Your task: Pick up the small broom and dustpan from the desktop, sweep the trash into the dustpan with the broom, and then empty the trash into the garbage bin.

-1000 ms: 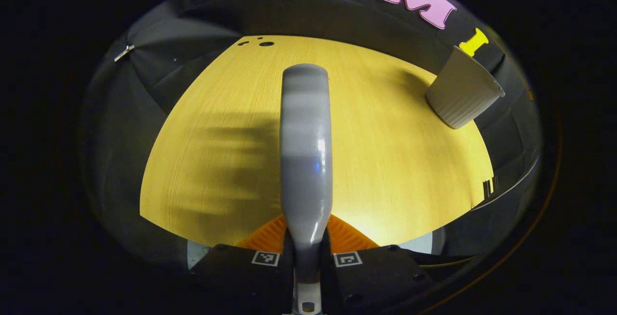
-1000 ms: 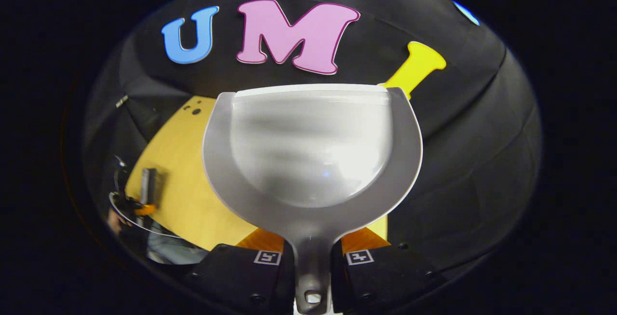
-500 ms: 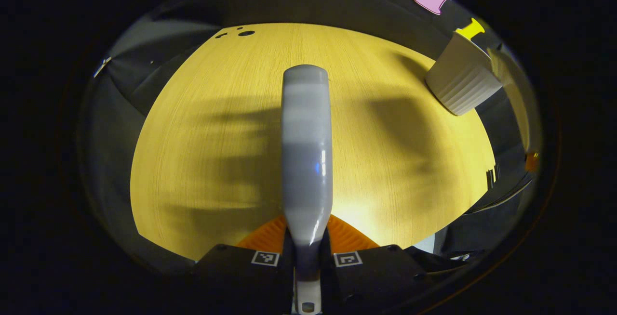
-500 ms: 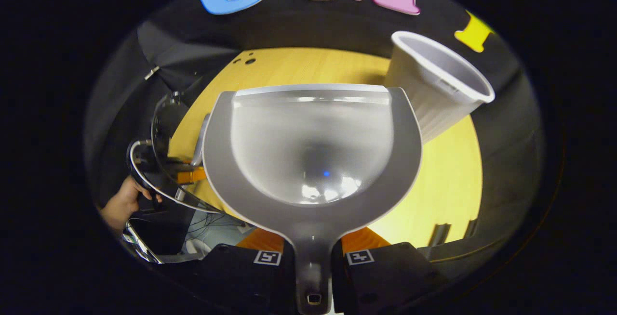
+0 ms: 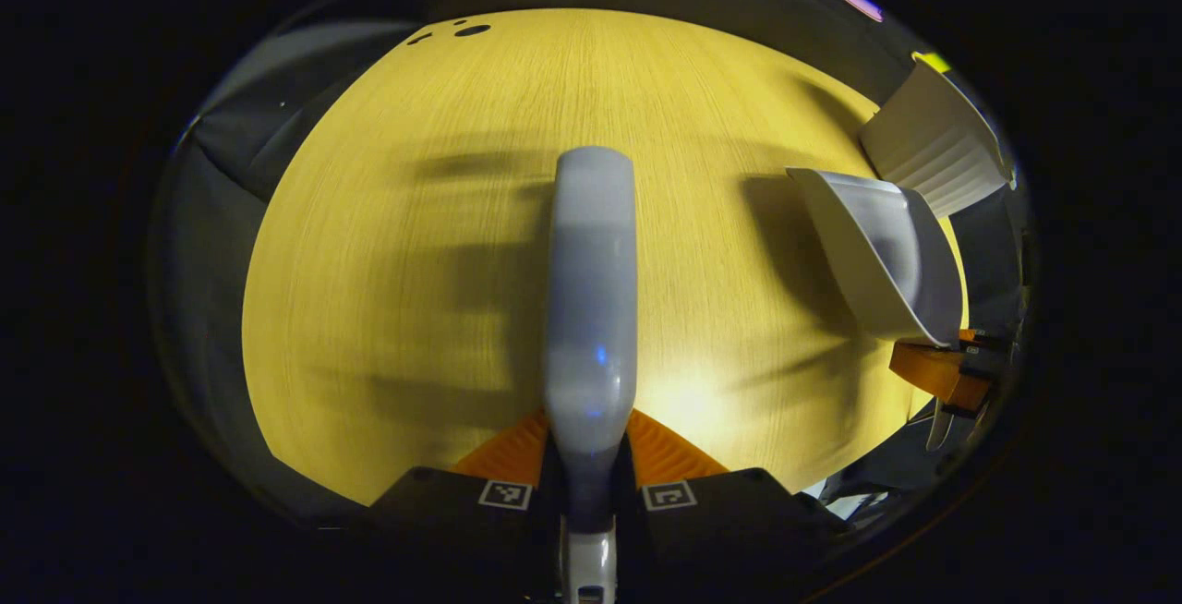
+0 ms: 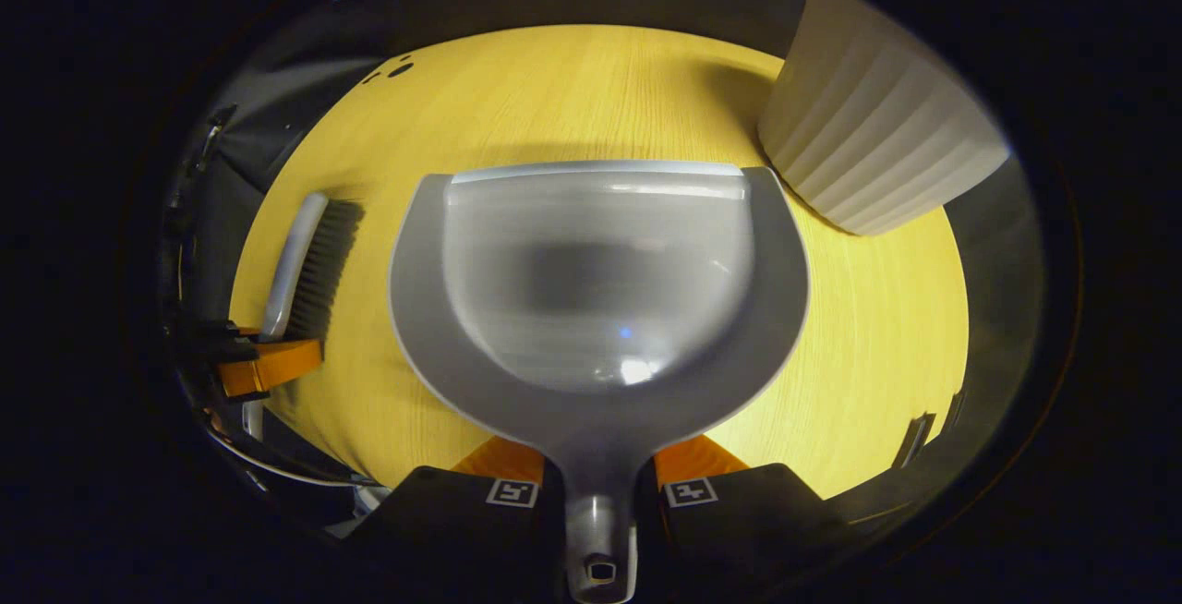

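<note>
Broom (image 5: pixel 591 281): clamped at the handle by left gripper (image 5: pixel 587 479), long axis straight ahead over the desk (image 5: pixel 388 244).
Dustpan (image 6: pixel 598 281): clamped by right gripper (image 6: pixel 600 484), mouth forward (bin (image 6: pixel 873 124) beside it).

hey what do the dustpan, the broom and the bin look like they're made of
Dustpan: looks like glossy grey moulded plastic; light glints off its smooth scoop.
Broom: smooth pale grey back, probably plastic, with dark bristles; their fibre can't be told.
Bin: matte off-white with vertical ribs, likely plastic, though the look leaves it open.
</note>
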